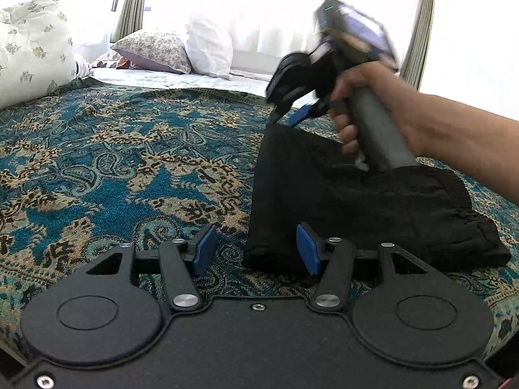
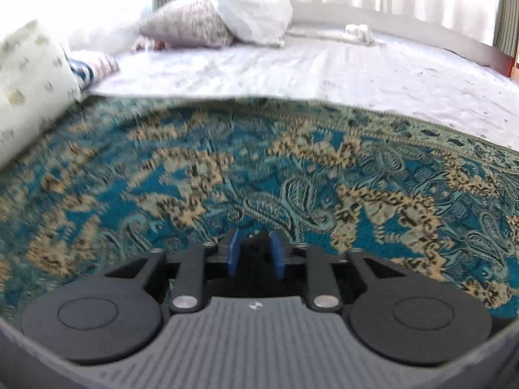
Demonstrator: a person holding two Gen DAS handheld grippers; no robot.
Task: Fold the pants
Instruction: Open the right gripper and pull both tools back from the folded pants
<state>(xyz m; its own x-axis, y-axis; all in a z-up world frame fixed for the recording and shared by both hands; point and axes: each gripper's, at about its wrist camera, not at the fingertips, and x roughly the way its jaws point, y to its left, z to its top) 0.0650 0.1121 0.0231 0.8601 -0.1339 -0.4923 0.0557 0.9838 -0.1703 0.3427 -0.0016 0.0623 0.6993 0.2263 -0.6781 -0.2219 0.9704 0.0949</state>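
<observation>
Black pants (image 1: 350, 201) lie partly folded on a teal and tan patterned bedspread (image 1: 113, 168), right of centre in the left wrist view. My left gripper (image 1: 256, 248) is open and empty at the pants' near left corner, its right pad touching the cloth edge. My right gripper (image 1: 285, 115) is held by a hand above the pants' far corner and lifts that corner up. In the right wrist view my right gripper (image 2: 255, 253) is shut on a fold of black cloth (image 2: 256, 243) between its blue pads.
A floral pillow (image 1: 32, 48) lies at the left. More pillows (image 1: 175, 48) rest on a white sheet (image 2: 324, 71) at the bed's far side. Curtains (image 1: 421, 32) and a bright window stand behind.
</observation>
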